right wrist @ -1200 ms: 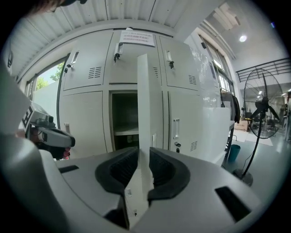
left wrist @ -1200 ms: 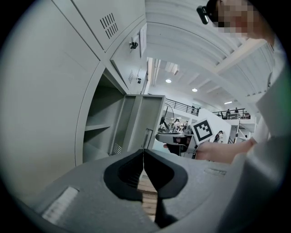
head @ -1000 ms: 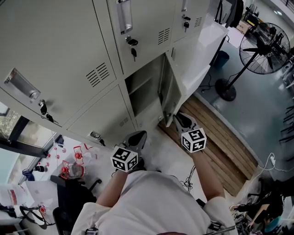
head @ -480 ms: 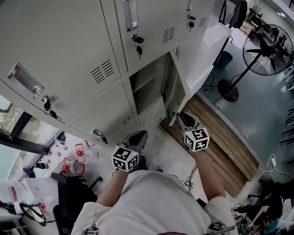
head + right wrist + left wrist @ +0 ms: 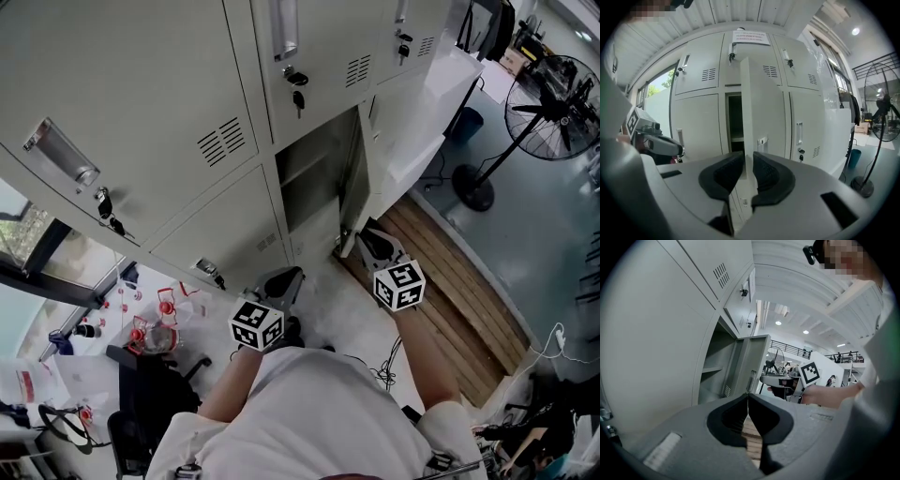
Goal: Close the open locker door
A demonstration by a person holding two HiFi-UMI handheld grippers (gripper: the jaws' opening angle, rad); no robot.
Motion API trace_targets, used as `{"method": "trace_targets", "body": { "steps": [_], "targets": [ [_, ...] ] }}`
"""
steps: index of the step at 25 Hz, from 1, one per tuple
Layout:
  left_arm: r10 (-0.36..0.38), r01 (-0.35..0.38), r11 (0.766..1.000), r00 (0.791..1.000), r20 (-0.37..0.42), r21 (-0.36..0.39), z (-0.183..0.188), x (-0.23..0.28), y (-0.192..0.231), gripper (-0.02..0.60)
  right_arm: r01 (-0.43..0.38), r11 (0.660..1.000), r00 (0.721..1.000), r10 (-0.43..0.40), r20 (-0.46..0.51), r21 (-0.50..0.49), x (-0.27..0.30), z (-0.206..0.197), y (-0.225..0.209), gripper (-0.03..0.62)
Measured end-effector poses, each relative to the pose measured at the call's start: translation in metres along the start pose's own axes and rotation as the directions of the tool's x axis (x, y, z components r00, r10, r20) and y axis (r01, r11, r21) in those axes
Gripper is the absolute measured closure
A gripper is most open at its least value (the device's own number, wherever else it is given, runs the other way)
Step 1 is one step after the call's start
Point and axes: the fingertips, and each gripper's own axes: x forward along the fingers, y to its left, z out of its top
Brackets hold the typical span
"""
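Grey steel locker door [image 5: 352, 183] stands ajar at frame centre, its free edge lined up just beyond my right claw [image 5: 366, 241]. That claw's jaws have just been narrowing to a slim gap, gripping nothing. My left claw [image 5: 281, 283] hangs closed, lower left.

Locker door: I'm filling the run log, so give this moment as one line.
locker door: open | right tool: jaws just closing, gap left, door edge lined up in gap, not pinched | left tool: shut, empty
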Motion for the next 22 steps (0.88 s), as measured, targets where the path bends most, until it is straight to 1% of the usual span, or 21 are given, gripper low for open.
{"method": "trace_targets", "body": {
  "steps": [6,12,22],
  "targets": [
    [0.019,-0.019,1.0,1.0,0.004,-0.005,0.0,-0.005,0.007,0.566,-0.073,0.997,0.997,0.073,-0.005,-0.022,0.016,0.003,0.02,0.525],
    [0.037,-0.037,0.999,0.999,0.008,-0.011,0.0,-0.01,0.014,0.566,-0.148,0.988,0.989,0.147,-0.016,-0.039,0.035,0.008,0.039,0.531],
    [0.073,-0.073,0.997,0.997,0.018,-0.029,0.0,-0.018,0.032,0.566,-0.207,0.977,0.978,0.205,-0.026,-0.058,0.062,0.014,0.061,0.531]
  ]
}}
